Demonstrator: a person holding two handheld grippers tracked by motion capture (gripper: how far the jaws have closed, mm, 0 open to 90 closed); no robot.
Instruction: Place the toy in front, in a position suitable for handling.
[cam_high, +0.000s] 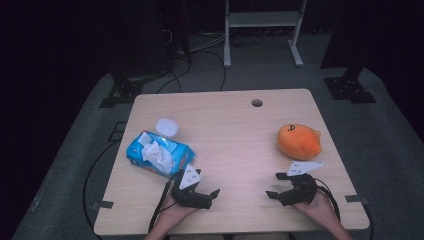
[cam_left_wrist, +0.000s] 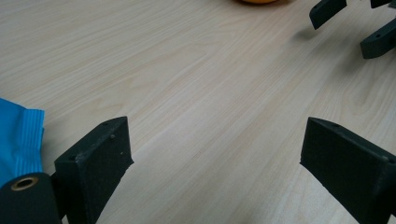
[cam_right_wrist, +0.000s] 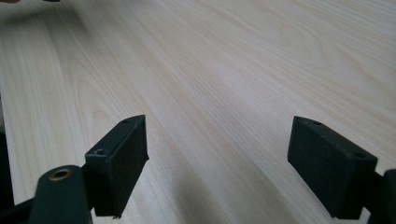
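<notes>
Both pairs of jaws stand spread wide with nothing between them but bare wood. In the high view the left gripper (cam_high: 209, 196) sits at the near edge of the worktop (cam_high: 235, 135), held in a hand (cam_high: 175, 210), and points right toward the right gripper (cam_high: 276, 186), which points left toward it; the two are apart, with open wood between them. Just beyond the left gripper, toward the far left, lies a blue pack of wipes (cam_high: 159, 153) with a white wipe (cam_high: 156, 152) pulled up from its top, and a small white round lid (cam_high: 167, 127) rests just past it. An orange plush toy (cam_high: 299, 141) sits just beyond the right gripper, near the right edge. A round hole (cam_high: 257, 103) pierces the worktop's far side.
</notes>
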